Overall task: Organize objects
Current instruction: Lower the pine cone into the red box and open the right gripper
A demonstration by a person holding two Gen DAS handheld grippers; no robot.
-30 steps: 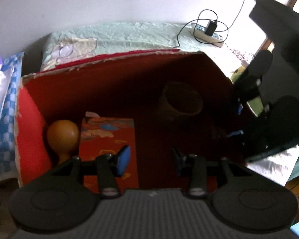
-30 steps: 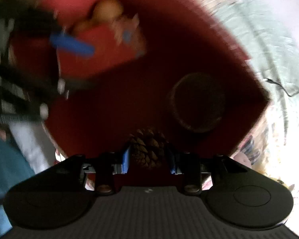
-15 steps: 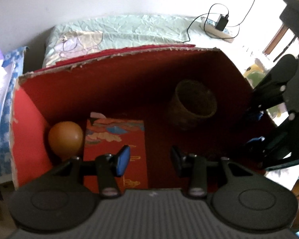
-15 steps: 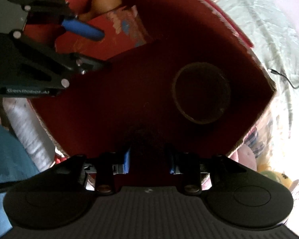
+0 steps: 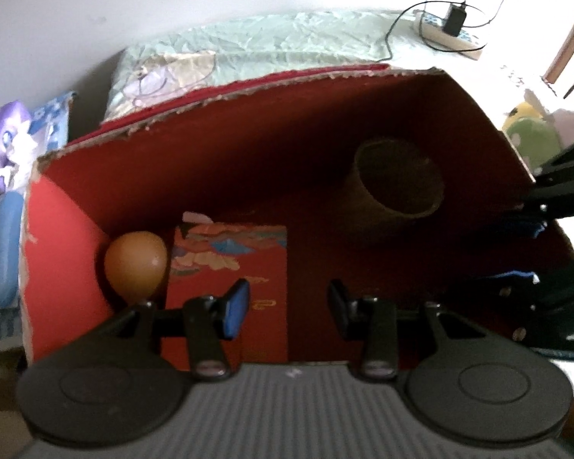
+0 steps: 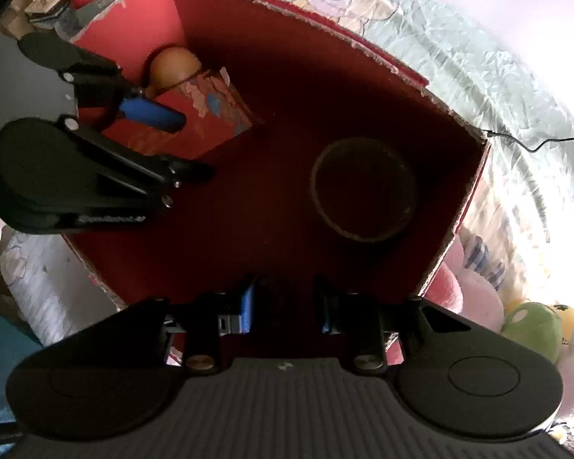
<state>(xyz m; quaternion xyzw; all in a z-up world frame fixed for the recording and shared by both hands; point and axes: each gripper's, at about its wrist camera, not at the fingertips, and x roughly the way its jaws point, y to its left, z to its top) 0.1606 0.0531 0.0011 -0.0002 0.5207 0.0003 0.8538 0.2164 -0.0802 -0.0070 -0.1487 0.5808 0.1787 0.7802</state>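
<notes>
A red cardboard box (image 5: 218,176) (image 6: 134,26) stands open on the bed. Inside it are an orange gourd (image 5: 136,264) (image 6: 174,67), a red patterned carton (image 5: 233,264) (image 6: 214,114) and a brown woven cup (image 5: 398,183) (image 6: 363,191). My left gripper (image 5: 287,302) (image 6: 180,145) hangs open and empty over the carton's right edge. My right gripper (image 6: 285,302) (image 5: 524,252) is at the box's near right wall. Its jaws are closing on a dark lump (image 6: 279,298) in deep shadow, which looks like the pinecone.
A pale green bedsheet (image 5: 271,46) lies behind the box, with a power strip and charger (image 5: 451,30) on it. Plush toys (image 6: 532,329) crowd the box's right side. A blue and purple toy (image 5: 4,191) lies to its left.
The left gripper came closer to the box and tilted down. The right gripper rolled and its fingers drew a little nearer each other. The pinecone, clear a second ago, now sits in shadow.
</notes>
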